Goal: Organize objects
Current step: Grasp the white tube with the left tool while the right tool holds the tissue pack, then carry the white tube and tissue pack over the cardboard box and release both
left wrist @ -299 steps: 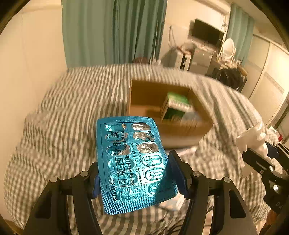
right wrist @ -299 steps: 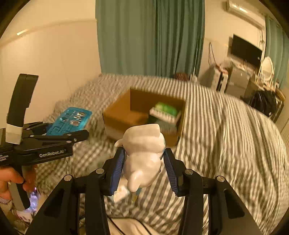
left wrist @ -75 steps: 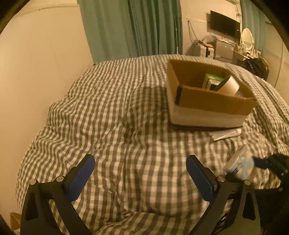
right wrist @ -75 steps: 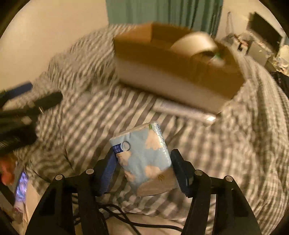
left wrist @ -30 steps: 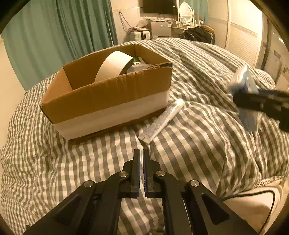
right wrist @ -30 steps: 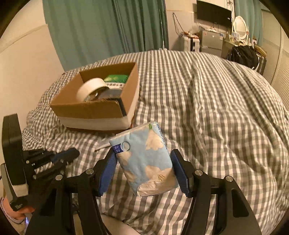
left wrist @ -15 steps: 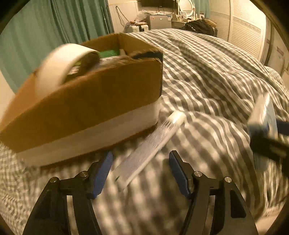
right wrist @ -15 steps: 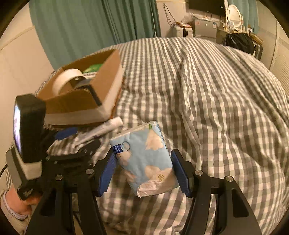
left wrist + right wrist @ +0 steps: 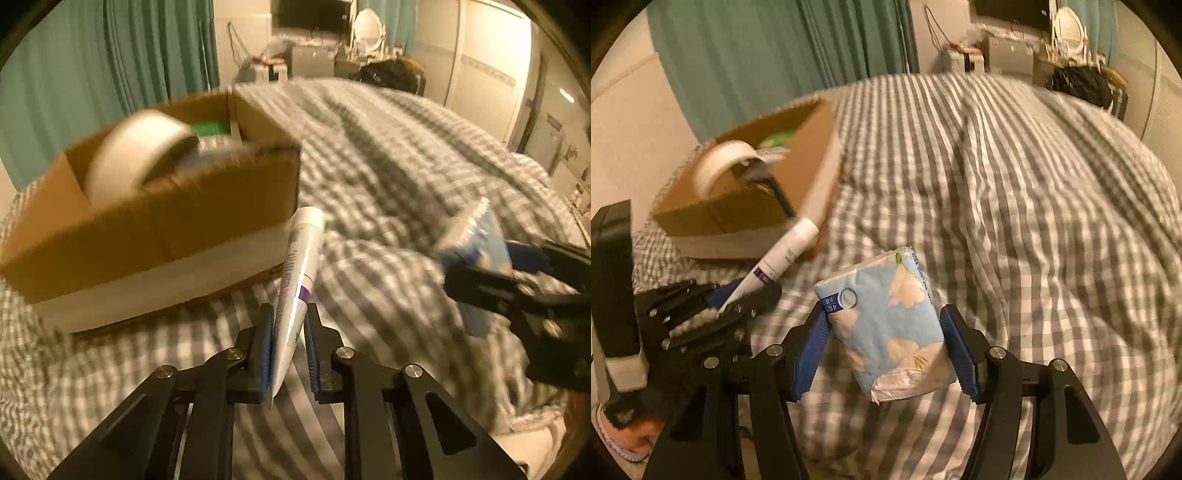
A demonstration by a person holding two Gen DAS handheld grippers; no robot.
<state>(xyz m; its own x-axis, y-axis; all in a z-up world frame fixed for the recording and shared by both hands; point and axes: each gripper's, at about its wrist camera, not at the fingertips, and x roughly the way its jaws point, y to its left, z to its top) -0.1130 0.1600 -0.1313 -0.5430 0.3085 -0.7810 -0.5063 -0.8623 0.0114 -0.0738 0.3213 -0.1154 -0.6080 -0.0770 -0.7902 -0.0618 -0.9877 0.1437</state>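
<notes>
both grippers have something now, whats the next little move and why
Probably lift the left gripper and carry its white tube over the near wall of the cardboard box. The tube is already clamped, its cap right beside the box, which holds a tape roll. The right gripper holds the tissue pack, farther off.

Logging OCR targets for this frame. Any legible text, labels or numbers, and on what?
No text reads with confidence.
Tissue pack in right gripper: small print along corner and edge, too blurred.
Tube in left gripper: printing and purple band, unreadable.
Cardboard box: no visible lettering.
</notes>
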